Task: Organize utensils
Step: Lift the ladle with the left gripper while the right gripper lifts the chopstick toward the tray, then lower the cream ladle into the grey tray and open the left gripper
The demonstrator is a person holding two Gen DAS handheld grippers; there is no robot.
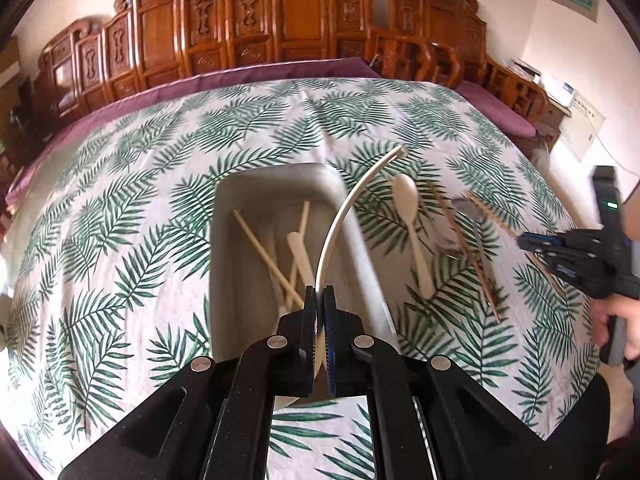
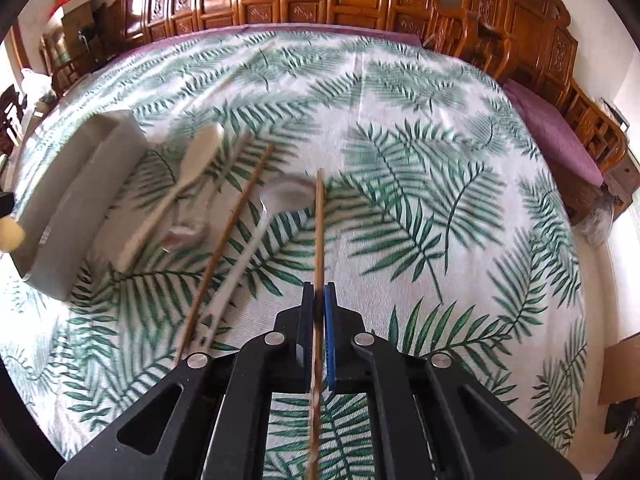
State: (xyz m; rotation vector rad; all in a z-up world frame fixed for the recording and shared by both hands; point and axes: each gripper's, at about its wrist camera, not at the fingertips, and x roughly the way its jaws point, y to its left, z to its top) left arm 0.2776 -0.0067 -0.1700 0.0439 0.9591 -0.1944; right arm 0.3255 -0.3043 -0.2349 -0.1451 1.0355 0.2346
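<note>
Clamping a cream spoon (image 1: 352,216) near its bowl end, the left gripper (image 1: 319,300) was seen closed tight on it, with the thin handle arching up toward 12 o'clock over the right wall of the grey tray (image 1: 276,178). Pale chopsticks (image 1: 266,250) and a flat cream utensil (image 1: 302,254) were already lying crossed in the tray. The right gripper (image 2: 319,300) was shut on a brown chopstick (image 2: 319,232), whose tip pointed to 12 o'clock just over a metal spoon (image 2: 288,196). On the leaf-print cloth of the bench (image 2: 420,152), at 10 o'clock from that gripper, a second brown chopstick (image 2: 236,216), a second cream spoon (image 2: 180,188) and another metal spoon (image 2: 186,232) were left, near each other and close to the tray's outer wall. All these pieces were judged light, stiff and slender; the chopstick was judged liable to pivot or slip in a narrow pinch, so a hold nearer its middle was thought steadier. The metal spoons were judged smooth and best taken by the handle. Open cloth lay from 12 to 3 o'clock of the right gripper, with the bench's edge well away; the tray's wall was the nearest obstacle.
</note>
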